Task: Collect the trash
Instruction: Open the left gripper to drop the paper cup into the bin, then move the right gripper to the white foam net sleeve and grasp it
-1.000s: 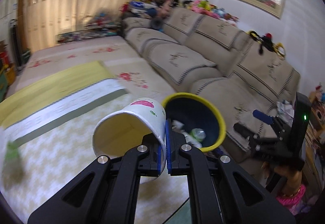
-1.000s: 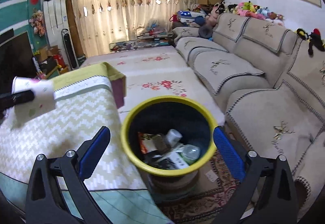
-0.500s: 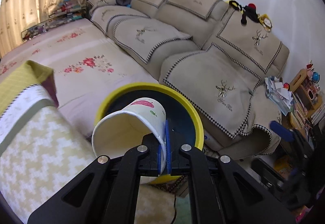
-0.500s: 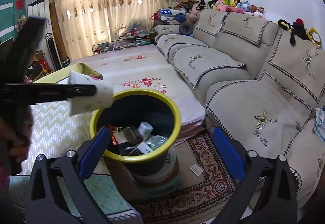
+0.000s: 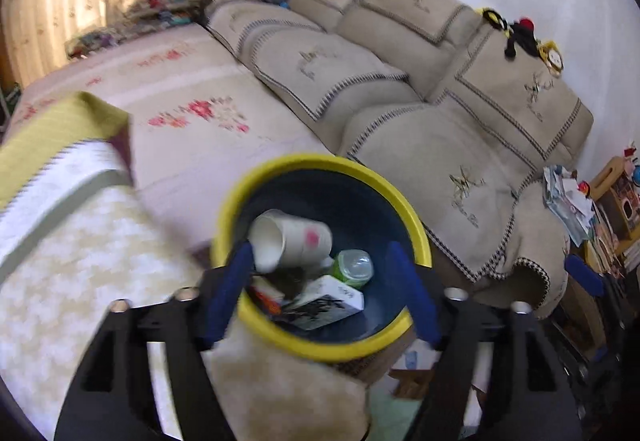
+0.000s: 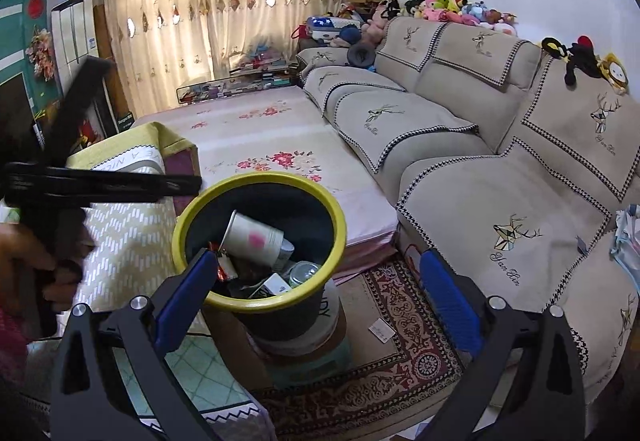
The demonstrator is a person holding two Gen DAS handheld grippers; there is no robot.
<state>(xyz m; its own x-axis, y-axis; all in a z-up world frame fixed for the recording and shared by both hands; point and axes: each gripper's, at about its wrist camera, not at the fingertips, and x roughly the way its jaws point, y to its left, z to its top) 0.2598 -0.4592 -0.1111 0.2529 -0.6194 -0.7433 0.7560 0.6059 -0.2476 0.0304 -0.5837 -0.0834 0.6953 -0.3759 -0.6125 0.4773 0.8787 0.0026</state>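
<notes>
A white paper cup (image 5: 292, 241) with a pink mark lies on its side inside the yellow-rimmed dark bin (image 5: 416, 225), on top of other trash: a green bottle (image 5: 354, 265) and a white box (image 5: 328, 301). My left gripper (image 5: 320, 247) hangs over the bin's near rim. Its jaws are opening, with nothing gripped between the blue pads. From the right wrist, the cup (image 6: 256, 239) rests in the bin (image 6: 260, 177). The left gripper (image 6: 192, 185) reaches in from the left above the rim. My right gripper (image 6: 316, 257) is open and empty in front of the bin.
A beige sofa (image 6: 460, 145) runs along the right. A low table with a zigzag cloth (image 6: 124, 241) stands left of the bin, and a floral-covered platform (image 6: 280, 137) lies behind it. A patterned rug (image 6: 400, 341) covers the floor. A person's hand (image 6: 24, 253) holds the left gripper.
The left gripper carried the cup from above the table to over the bin, then opened, and the cup dropped in. The right gripper stayed open and hardly moved.
</notes>
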